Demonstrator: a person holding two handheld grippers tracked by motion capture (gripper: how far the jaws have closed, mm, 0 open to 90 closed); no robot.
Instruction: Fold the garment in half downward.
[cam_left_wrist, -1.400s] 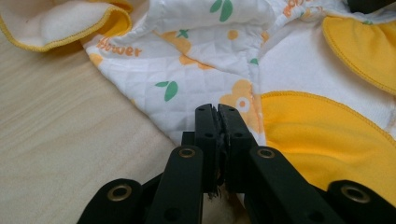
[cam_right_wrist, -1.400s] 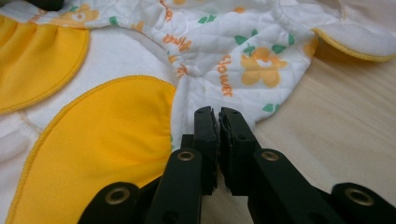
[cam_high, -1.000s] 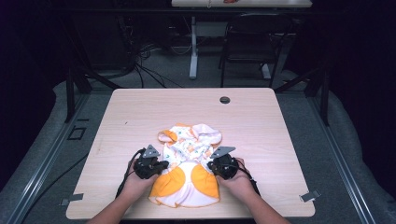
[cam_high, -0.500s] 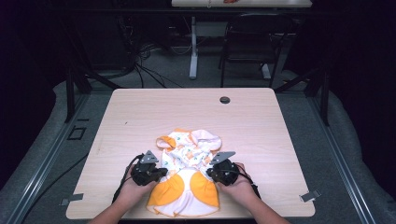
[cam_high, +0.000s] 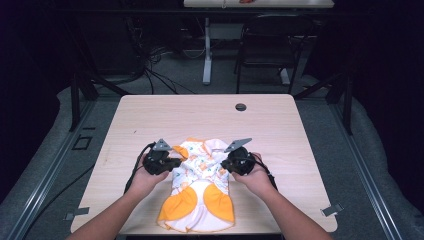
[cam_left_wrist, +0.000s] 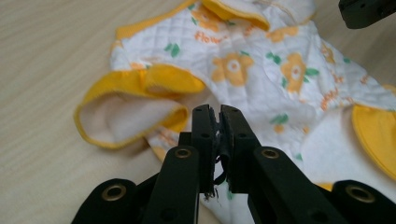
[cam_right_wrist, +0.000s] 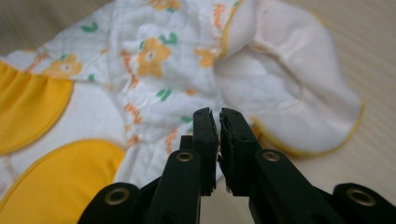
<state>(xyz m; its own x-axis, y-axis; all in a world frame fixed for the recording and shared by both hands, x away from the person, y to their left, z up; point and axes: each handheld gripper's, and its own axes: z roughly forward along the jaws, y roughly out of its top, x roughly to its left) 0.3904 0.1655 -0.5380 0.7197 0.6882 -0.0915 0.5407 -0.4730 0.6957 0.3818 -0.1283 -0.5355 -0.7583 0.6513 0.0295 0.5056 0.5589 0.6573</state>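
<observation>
Room: dark around us — a black chair (cam_high: 262, 47) and a white table leg (cam_high: 206, 52) stood beyond the far edge, with loose cables (cam_high: 155, 65) on the grey floor.
Table: pale wood (cam_high: 175, 112), with a small dark round cap (cam_high: 241, 107) near its far edge, well apart from the work.
Garment: we saw a white quilted baby garment (cam_high: 200, 190) with orange flowers and yellow trim lying near the front edge, between our two hands.
Left gripper (cam_high: 172, 162): at the garment's left side; its jaws had just been opening a little and stood only a narrow slit apart — no cloth between them, the yellow-edged sleeve (cam_left_wrist: 135, 109) lying just past the tips.
Right gripper (cam_high: 227, 164): at the right side; jaws likewise just opening, nearly together, holding nothing.
In the way: nothing lay between either gripper and the cloth.
</observation>
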